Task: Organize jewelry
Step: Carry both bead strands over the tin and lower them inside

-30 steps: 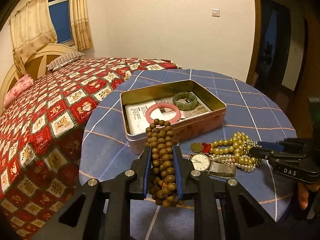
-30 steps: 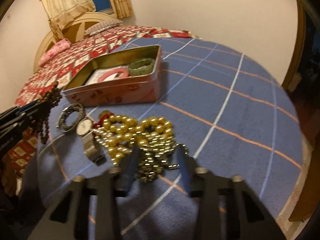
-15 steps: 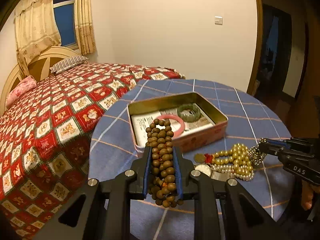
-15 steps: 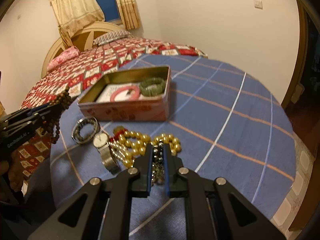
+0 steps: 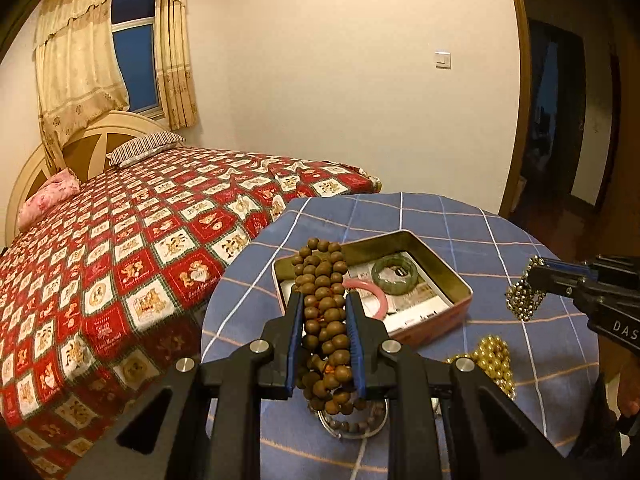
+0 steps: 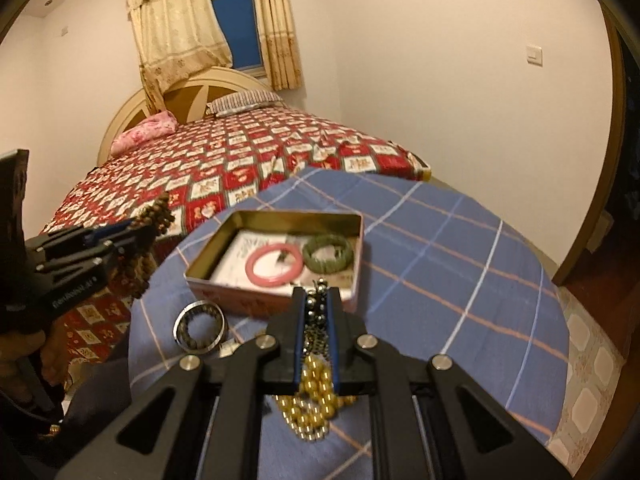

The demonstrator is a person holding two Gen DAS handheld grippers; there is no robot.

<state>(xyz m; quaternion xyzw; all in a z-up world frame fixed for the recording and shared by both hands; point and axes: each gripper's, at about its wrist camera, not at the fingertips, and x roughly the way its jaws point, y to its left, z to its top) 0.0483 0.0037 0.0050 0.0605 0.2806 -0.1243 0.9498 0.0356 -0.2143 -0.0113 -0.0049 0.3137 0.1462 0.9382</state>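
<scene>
Round table (image 5: 500,236), blue plaid cloth; bed (image 5: 140,240) just beside. Open tin (image 6: 280,300) on table. Left gripper (image 5: 323,300) pinching brown bead strand (image 5: 324,308), bunch lengthwise along fingers. Right gripper (image 6: 316,300) pinching dark bead chain (image 6: 316,320), hanging above gold beads (image 6: 316,400).

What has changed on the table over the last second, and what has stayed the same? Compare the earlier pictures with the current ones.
The right gripper closed on the small metal bead chain and lifted it off the table. The left gripper rose, still clamping the brown wooden beads. Unchanged: the pink bangle and green bracelet in the tin, the gold beads and the silver ring on the cloth.
</scene>
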